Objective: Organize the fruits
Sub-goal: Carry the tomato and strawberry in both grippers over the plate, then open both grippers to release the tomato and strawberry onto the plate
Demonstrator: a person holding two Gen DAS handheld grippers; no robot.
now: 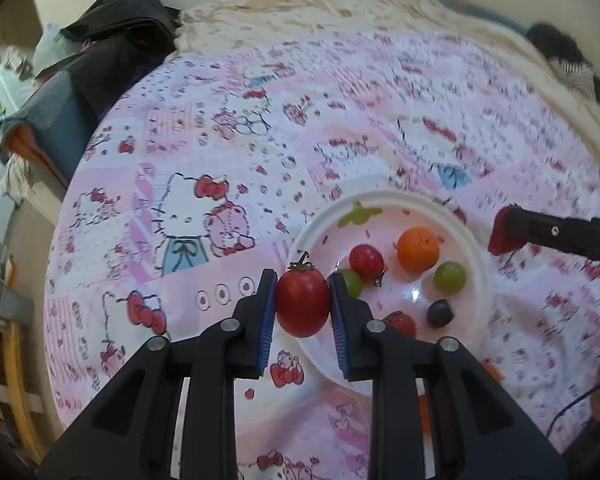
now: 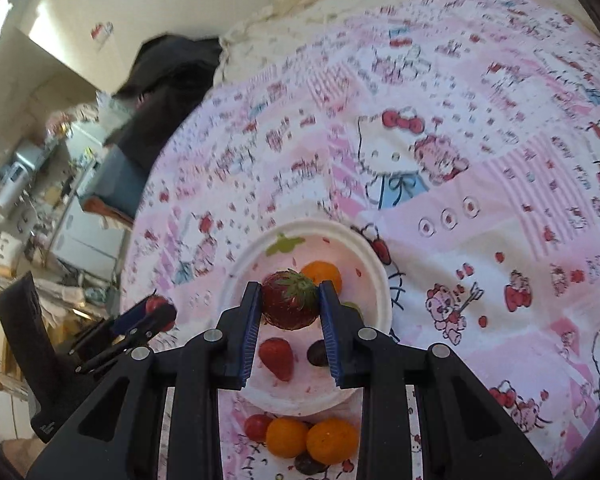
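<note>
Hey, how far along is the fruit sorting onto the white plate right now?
Partly done. Already on the plate: an orange, a cherry tomato, green grapes, a dark grape and a strawberry. In hand: the left gripper holds a tomato, the right gripper a strawberry. Left: two oranges, a tomato and a dark fruit beside the plate.

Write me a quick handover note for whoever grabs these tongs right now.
Left tongs: shut on a cherry tomato, over the plate's near rim.
Right tongs: shut on a strawberry, above the white plate.
On the plate: orange fruit, tomato, green grapes, dark grape, strawberry.
Left: drop both; then the tomato, two orange fruits and a dark fruit on the cloth in front of the plate.
</note>
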